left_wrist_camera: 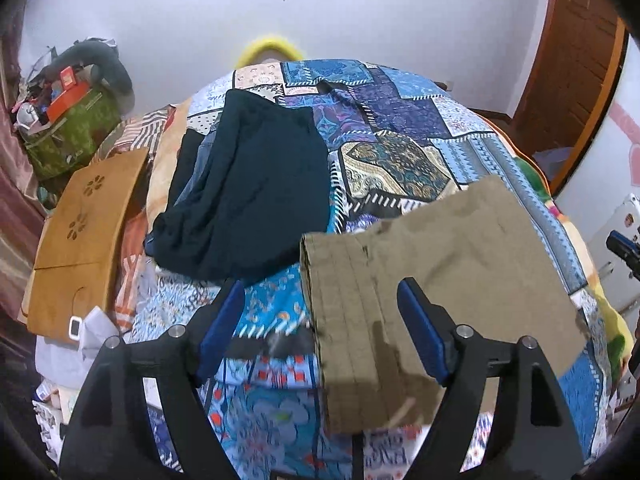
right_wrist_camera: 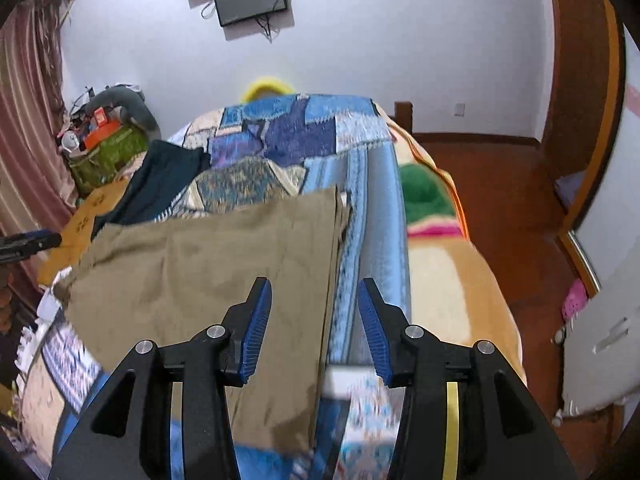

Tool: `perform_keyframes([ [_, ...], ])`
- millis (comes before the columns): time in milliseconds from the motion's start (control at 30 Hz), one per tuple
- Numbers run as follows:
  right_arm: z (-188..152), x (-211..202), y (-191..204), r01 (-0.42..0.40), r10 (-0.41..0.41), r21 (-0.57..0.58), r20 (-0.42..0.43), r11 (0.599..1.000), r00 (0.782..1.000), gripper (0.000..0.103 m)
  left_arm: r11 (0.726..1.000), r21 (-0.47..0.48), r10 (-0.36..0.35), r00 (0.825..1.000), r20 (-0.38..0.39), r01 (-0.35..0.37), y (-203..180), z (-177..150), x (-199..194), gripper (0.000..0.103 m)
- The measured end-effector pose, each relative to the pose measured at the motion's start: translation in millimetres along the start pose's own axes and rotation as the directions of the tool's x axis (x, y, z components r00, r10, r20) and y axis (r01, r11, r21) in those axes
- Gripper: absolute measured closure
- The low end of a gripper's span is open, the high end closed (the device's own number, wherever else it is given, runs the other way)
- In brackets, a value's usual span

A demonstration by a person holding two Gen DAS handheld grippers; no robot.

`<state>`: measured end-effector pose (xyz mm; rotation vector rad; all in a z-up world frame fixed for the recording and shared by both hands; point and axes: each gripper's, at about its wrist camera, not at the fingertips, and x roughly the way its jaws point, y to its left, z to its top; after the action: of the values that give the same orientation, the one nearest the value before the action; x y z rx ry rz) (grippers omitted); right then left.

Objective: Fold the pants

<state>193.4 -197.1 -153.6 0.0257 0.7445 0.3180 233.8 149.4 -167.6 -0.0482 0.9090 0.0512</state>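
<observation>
Folded khaki pants lie flat on the patchwork bedspread; they also show in the right wrist view. My left gripper is open above the pants' left folded edge, its jaws wide apart and empty. My right gripper is open over the pants' right edge, holding nothing. A dark navy garment lies spread on the bed behind and left of the pants, and shows in the right wrist view.
A wooden lap tray lies at the bed's left side, with a green bag of clutter behind it. A wooden door and red-brown floor are on the right. A white appliance stands right of the bed.
</observation>
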Motion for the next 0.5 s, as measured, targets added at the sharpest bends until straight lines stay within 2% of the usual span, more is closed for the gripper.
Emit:
perform_keyframes([
  [267,37.2,51.3,-8.9,-0.014,0.013,-0.02,-0.012,1.0,1.0,0.062,1.0,-0.025,-0.014,0.998,-0.062,0.013,5.7,28.3,50.9,0.025],
  [500,58.9,132.9,-23.3,-0.015,0.015,-0.003,-0.122,1.0,0.992,0.061,0.997,-0.06,-0.056,0.99,-0.126,0.049,9.9,33.1,93.1,0.025],
])
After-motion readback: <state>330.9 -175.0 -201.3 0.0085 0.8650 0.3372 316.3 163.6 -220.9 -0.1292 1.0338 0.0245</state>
